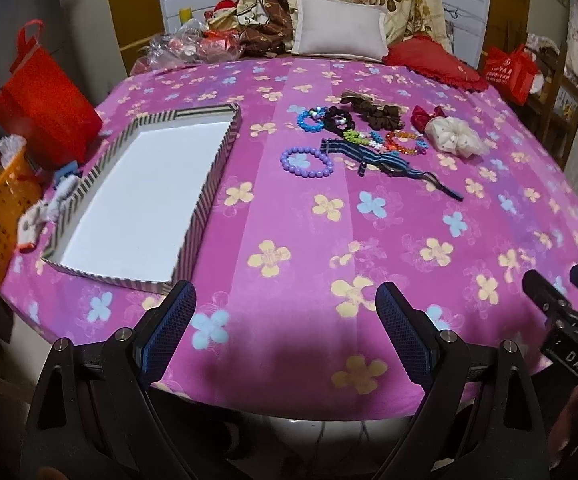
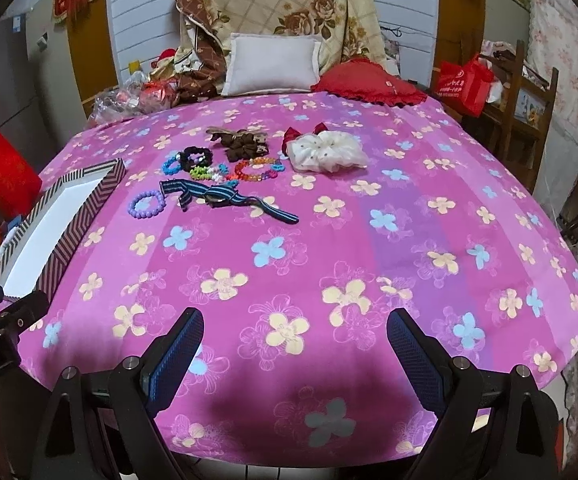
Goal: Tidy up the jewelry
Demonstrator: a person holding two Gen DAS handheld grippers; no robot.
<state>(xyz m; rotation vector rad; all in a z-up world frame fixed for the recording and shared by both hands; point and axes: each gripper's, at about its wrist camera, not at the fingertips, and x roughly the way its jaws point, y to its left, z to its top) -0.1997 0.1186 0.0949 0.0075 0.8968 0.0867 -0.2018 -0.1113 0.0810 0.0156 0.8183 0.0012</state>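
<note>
Left tool [image 1: 285,300] and right tool [image 2: 295,326], each with fingers spread wide and holding nothing, hover over the near edge of a bed covered by a pink flowered sheet [image 2: 329,260]. Ahead to the left lies an empty striped box lid [image 1: 209,184] with a white floor. Farther back lies the jewelry cluster: purple bead bracelet [image 1: 307,163], blue striped strap [image 1: 373,160], multicoloured bracelets [image 1: 405,142], brown scrunchie [image 1: 381,114], white scrunchie [image 2: 325,154].
</note>
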